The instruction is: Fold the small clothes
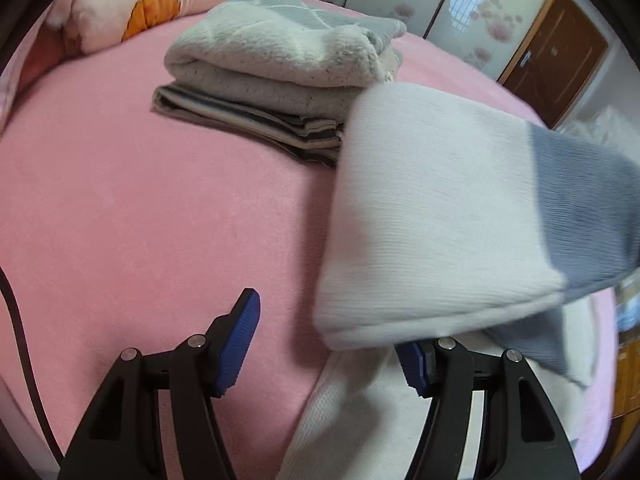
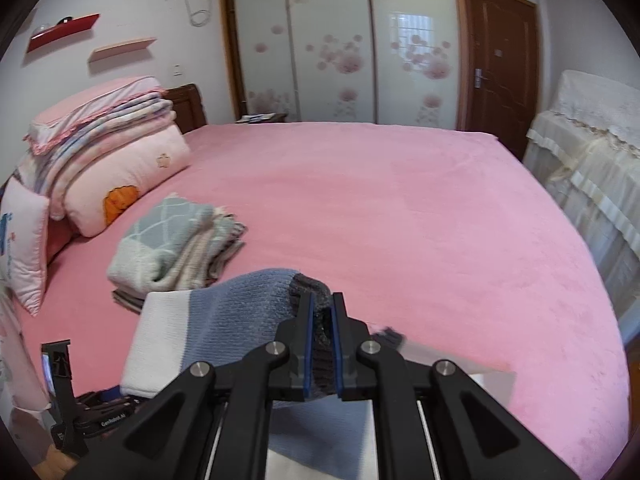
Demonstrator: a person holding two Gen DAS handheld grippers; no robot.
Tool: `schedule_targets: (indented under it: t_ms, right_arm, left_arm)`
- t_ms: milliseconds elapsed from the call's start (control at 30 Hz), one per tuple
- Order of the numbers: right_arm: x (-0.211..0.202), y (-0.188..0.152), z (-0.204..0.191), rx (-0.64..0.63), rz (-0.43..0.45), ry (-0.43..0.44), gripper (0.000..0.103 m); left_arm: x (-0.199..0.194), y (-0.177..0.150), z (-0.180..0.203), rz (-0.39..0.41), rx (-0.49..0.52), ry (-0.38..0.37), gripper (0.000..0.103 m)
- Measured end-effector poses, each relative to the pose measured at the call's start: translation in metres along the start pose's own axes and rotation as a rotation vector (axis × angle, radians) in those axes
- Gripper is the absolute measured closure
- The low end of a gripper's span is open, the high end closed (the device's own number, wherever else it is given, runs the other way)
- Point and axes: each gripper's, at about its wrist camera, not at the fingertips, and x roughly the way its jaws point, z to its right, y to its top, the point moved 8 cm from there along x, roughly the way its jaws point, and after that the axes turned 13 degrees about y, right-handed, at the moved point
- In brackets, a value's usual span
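Note:
A knit garment (image 1: pixel 440 220), white with a blue-grey band and a dark grey edge, hangs in the air above the pink bed (image 1: pixel 140 200). My right gripper (image 2: pixel 322 300) is shut on the garment's dark grey edge (image 2: pixel 316 284), and the blue and white parts droop to the left of it. My left gripper (image 1: pixel 328 320) stands open just below the hanging white part, which hides its right fingertip. Its pads do not press on anything. White ribbed cloth (image 1: pixel 352 420) lies on the bed under the left gripper; I cannot tell whether it belongs to the same garment.
A stack of folded clothes (image 1: pixel 280 64) (image 2: pixel 176 248) sits on the bed beyond the garment. Pillows and folded quilts (image 2: pixel 120 168) are piled at the head end on the left. Covered furniture (image 2: pixel 592 160) stands along the bed's right side. Wardrobe doors (image 2: pixel 340 40) are behind.

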Motion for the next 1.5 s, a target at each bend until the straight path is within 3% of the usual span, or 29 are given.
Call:
schedule_targets:
  t_ms: [167,300,433,633,733,800,867,967,1233,1300,1367,1500]
  right_arm:
    - [-0.013,-0.018,0.059,0.079,-0.016,-0.084,0.096]
    - [-0.002,-0.05,0.093,0.151,-0.077,-0.091,0.096]
    - [0.019,-0.089,0.117,0.216,-0.157,-0.099,0.096]
    - [0.049,-0.142,0.15,0.396,-0.263,-0.024,0.093]
    - [0.048,-0.153,0.158,0.478,-0.267,0.006,0.086]
    - [0.038,-0.155,0.163,0.517,-0.235,0.014,0.072]
    - [0.027,-0.158,0.165,0.547,-0.211,0.032,0.066]
    - [0.017,-0.172,0.159,0.576,-0.213,0.096,0.066]
    - [0.034,-0.191,0.141,0.572,-0.227,0.159,0.066]
    - [0.038,-0.19,0.14,0.566,-0.213,0.159,0.081]
    - [0.034,-0.187,0.141,0.554,-0.205,0.136,0.088]
    - [0.011,-0.182,0.138,0.505,-0.191,0.068,0.092]
  left_arm:
    - [-0.002,-0.003,0.023,0.028,0.08,0.022,0.062]
    - [0.0,-0.009,0.03,0.021,0.097,0.029,0.074]
    - [0.004,-0.012,0.03,-0.002,0.082,0.032,0.074]
    - [0.008,-0.015,0.03,-0.019,0.089,0.038,0.073]
    - [0.01,-0.015,0.027,-0.026,0.084,0.032,0.072]
    - [0.013,-0.014,0.028,-0.03,0.082,0.03,0.072]
    - [0.013,-0.014,0.026,-0.032,0.078,0.026,0.072]
    - [0.013,-0.015,0.026,-0.034,0.07,0.023,0.072]
    - [0.011,-0.018,0.022,-0.034,0.062,0.017,0.071]
    - [0.012,-0.018,0.022,-0.034,0.065,0.023,0.07]
    - [0.013,-0.018,0.021,-0.035,0.067,0.023,0.071]
    - [0.014,-0.019,0.021,-0.037,0.076,0.028,0.071]
